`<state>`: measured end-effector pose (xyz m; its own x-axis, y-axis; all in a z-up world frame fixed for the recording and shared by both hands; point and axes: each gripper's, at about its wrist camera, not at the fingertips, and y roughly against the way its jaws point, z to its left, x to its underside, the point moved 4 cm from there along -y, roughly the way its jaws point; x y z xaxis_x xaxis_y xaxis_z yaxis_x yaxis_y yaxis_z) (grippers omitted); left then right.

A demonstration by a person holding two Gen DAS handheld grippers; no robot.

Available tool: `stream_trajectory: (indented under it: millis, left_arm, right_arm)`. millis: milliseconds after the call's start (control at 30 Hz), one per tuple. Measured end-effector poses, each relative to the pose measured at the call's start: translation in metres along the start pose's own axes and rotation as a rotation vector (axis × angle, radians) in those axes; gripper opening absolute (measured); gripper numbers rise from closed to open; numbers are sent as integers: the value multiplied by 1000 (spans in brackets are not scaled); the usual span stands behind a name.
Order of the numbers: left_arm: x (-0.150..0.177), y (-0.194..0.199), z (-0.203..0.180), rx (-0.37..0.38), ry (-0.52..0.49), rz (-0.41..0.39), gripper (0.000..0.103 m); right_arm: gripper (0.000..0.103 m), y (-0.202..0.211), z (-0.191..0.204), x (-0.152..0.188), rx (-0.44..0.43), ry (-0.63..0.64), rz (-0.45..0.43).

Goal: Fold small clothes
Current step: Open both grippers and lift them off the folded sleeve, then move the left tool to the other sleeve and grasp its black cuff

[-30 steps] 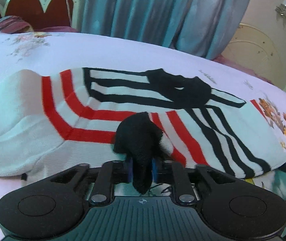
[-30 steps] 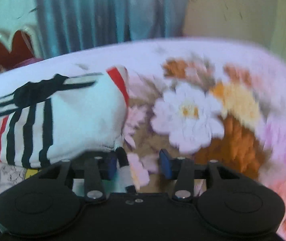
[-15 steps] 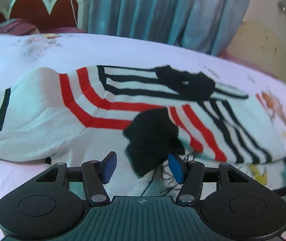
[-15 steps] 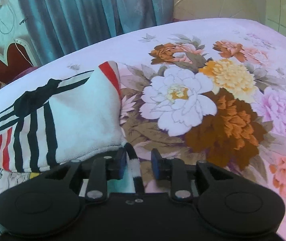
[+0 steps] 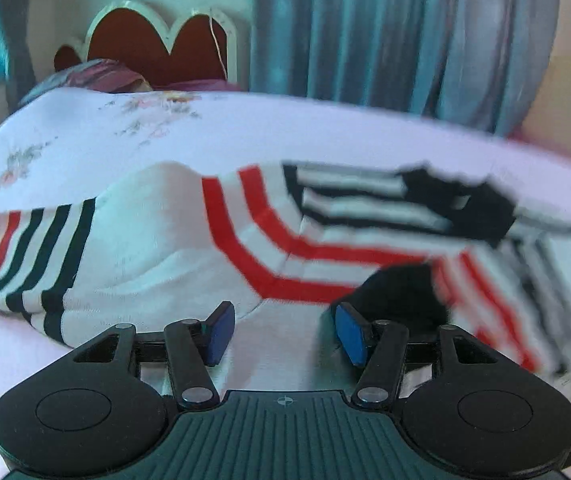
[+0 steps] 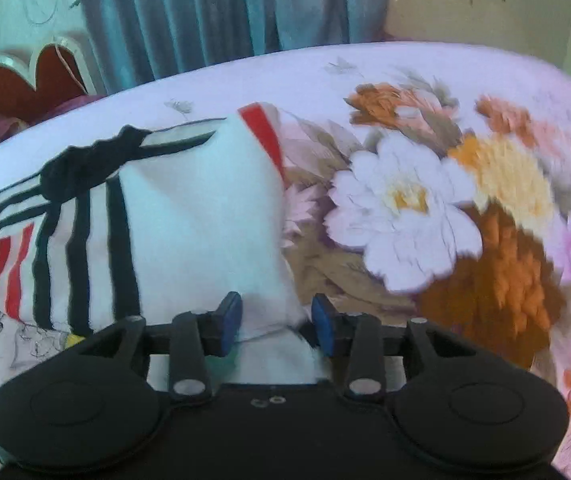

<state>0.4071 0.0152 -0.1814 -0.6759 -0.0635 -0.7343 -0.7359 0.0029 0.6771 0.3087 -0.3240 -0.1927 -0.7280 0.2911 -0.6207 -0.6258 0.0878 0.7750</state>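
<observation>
The left gripper (image 5: pixel 281 332) is open with nothing between its blue pads. The right gripper (image 6: pixel 277 326) is opening, with a white corner of the striped top (image 5: pixel 157 240) between its jaws. The top lies bunched on the bed cover (image 6: pixel 425 208). Only the right view shows the big flowers. Far back stand the headboard (image 5: pixel 165 44) and curtain (image 5: pixel 385 32).

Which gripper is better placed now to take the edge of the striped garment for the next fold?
Probably the right gripper: the striped garment has its white edge between the opening jaws. The left gripper is open over flat cloth, holding nothing.
</observation>
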Motion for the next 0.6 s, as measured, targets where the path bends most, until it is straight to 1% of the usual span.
stream_trajectory:
  millis: [33, 100, 167, 267, 333, 433, 533, 567, 600]
  left_arm:
    - [-3, 7, -2, 26, 11, -20, 56]
    - [-11, 12, -17, 100, 14, -35, 57]
    - [-15, 8, -38, 170, -16, -16, 57]
    - [-13, -8, -64, 232, -35, 24, 57]
    - [-9, -22, -73, 232, -50, 38, 57]
    - [2, -36, -76, 202, -80, 70, 57]
    - [5, -37, -76, 200, -109, 57, 56]
    - [4, -37, -76, 199, -106, 61, 56]
    - [4, -40, -75, 198, -103, 65, 56]
  right_arm:
    - [40, 5, -3, -3, 2, -15, -5]
    - [39, 14, -4, -14, -19, -36, -59]
    - [39, 15, 2, -28, -33, -29, -94]
    - [38, 0, 13, -49, -45, -7, -98]
    - [39, -11, 19, -65, -53, -2, -112]
    - [37, -32, 30, -83, -65, 12, -111]
    - [36, -56, 35, -96, -59, 26, -105]
    - [32, -61, 36, -98, -55, 37, -103]
    - [31, -69, 35, -99, -37, 55, -100]
